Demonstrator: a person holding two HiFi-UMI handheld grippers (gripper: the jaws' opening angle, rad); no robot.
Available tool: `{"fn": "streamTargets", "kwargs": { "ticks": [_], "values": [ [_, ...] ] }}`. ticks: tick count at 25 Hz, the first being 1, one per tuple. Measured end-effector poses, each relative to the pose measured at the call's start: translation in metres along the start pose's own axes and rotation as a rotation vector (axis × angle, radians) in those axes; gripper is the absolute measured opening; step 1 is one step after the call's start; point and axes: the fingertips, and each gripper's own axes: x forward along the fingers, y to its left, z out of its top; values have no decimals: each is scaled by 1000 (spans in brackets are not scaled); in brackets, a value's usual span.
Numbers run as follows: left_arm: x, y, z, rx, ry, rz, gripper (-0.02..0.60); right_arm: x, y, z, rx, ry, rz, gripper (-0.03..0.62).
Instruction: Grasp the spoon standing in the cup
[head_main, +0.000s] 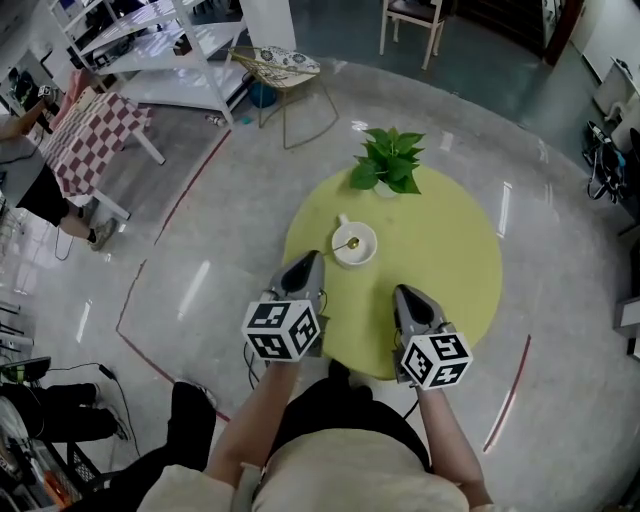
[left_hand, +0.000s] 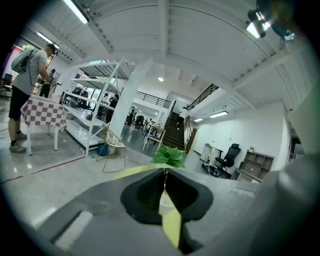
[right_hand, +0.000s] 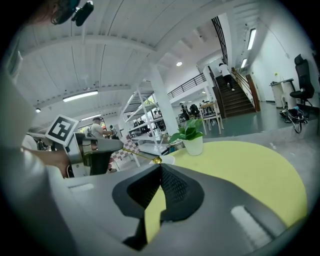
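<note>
- I am holding the left hand-held gripper (head_main: 312, 257) with its jaws pressed together and nothing between them; its tip hangs over the near-left edge of the round yellow-green worktop (head_main: 455, 250), just short of the white ceramic cup (head_main: 368, 254)
- The thin gold-coloured metal spoon (head_main: 351, 242), the thing I am after, stands in that cup and is not yet touched; it leans rather than standing straight, with its free end tipped towards the left gripper's side, which I judge is why the left one has been brought closest
- The right hand-held gripper (head_main: 402, 293) also has its jaws together and carries nothing; it sits over the near part of the worktop, off to the right of the cup and apart from it, probably kept back so it does not crowd the approach and can steady the cup if needed
- A small leafy green plant in a white pot (head_main: 388, 165) stands at the far edge beyond the cup, well apart from both grippers, so coming in from the near side keeps clear of it
- My reading is that the grasp has not begun: the left jaws must spread before they can straddle the handle, and going in closed would risk nudging the spoon round or pushing the loose cup along
</note>
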Motion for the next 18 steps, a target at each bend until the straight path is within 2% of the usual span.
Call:
{"fn": "streamTargets", "kwargs": {
  "ticks": [10,18],
  "values": [
    [-42,-18,-5,-10,-43,31,6,-30,6,-5,-10,-10,33,2],
    [-69,-30,-19,-17,-45,43,6,-53,13,-13,-25,-12,54,3]
  ]
}}
